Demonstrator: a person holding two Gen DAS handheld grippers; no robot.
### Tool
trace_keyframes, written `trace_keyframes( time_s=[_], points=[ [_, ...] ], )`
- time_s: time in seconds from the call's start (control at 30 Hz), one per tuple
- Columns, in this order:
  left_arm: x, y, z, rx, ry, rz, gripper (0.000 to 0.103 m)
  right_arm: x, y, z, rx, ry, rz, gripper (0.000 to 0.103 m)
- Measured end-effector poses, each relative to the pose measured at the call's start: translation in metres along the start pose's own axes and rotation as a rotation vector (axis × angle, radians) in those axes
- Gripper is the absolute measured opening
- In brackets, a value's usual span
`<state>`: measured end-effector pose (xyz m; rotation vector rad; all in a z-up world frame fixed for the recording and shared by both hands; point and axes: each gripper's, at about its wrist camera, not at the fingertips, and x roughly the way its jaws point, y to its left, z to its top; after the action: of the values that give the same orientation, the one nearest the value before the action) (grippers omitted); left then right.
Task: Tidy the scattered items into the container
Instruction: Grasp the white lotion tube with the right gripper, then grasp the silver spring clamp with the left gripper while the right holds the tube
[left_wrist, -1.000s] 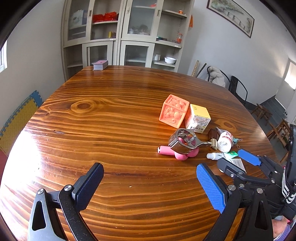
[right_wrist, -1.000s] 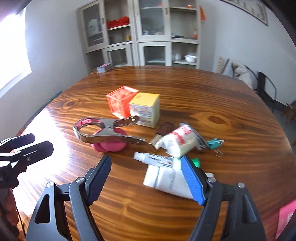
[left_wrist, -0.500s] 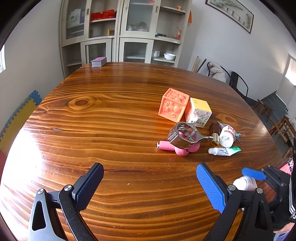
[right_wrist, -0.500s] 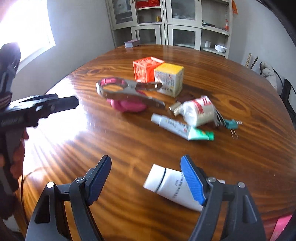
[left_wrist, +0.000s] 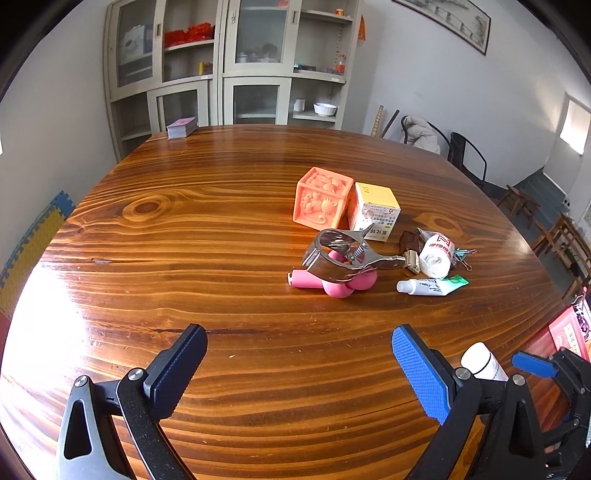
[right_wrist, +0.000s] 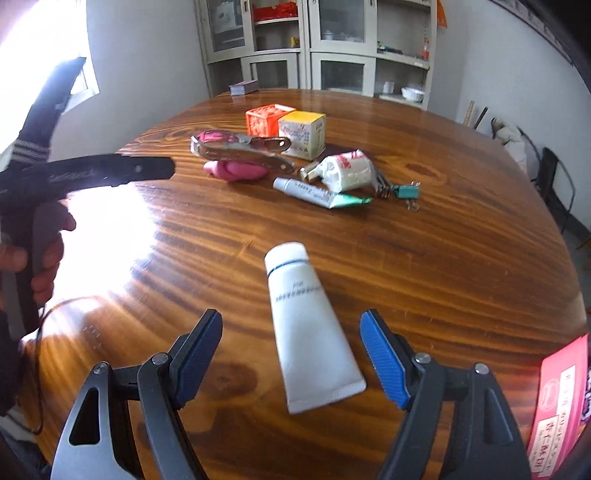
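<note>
A white tube (right_wrist: 310, 325) lies on the wooden table (right_wrist: 443, 266) between the open fingers of my right gripper (right_wrist: 291, 354), cap pointing away; its cap shows in the left wrist view (left_wrist: 480, 362). Farther off lies a cluster: an orange cube (left_wrist: 322, 197), a yellow-topped box (left_wrist: 375, 210), a metal clamp (left_wrist: 343, 253) on a pink object (left_wrist: 332, 284), a small green-ended tube (left_wrist: 430, 286) and a white wrapped roll (left_wrist: 437, 254). My left gripper (left_wrist: 295, 365) is open and empty over bare table. A red container's edge (right_wrist: 557, 402) shows at the right.
A stack of cards (left_wrist: 181, 127) sits at the table's far edge. Cabinets (left_wrist: 229, 62) stand behind the table. A green binder clip (right_wrist: 406, 192) lies right of the cluster. Chairs (left_wrist: 465, 155) stand at the right.
My right gripper has pulled back toward the near edge; the white tube now lies well apart from the cluster, between its open fingers. The left gripper has barely moved.
</note>
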<state>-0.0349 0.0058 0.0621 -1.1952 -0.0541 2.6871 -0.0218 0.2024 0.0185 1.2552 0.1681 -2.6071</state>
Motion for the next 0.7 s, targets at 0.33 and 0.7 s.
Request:
trace_keyframes(
  time_s=[0.33,0.7],
  points=[
    [0.014,0.006,0.002,-0.004,0.000,-0.028,0.102,0.020,-0.012,0.002,0.120,-0.018,0.010,0.038],
    [0.050,-0.016,0.029,0.165,-0.055,-0.002,0.102,0.014,-0.026,0.001,0.219,-0.027,0.111,0.038]
  ],
)
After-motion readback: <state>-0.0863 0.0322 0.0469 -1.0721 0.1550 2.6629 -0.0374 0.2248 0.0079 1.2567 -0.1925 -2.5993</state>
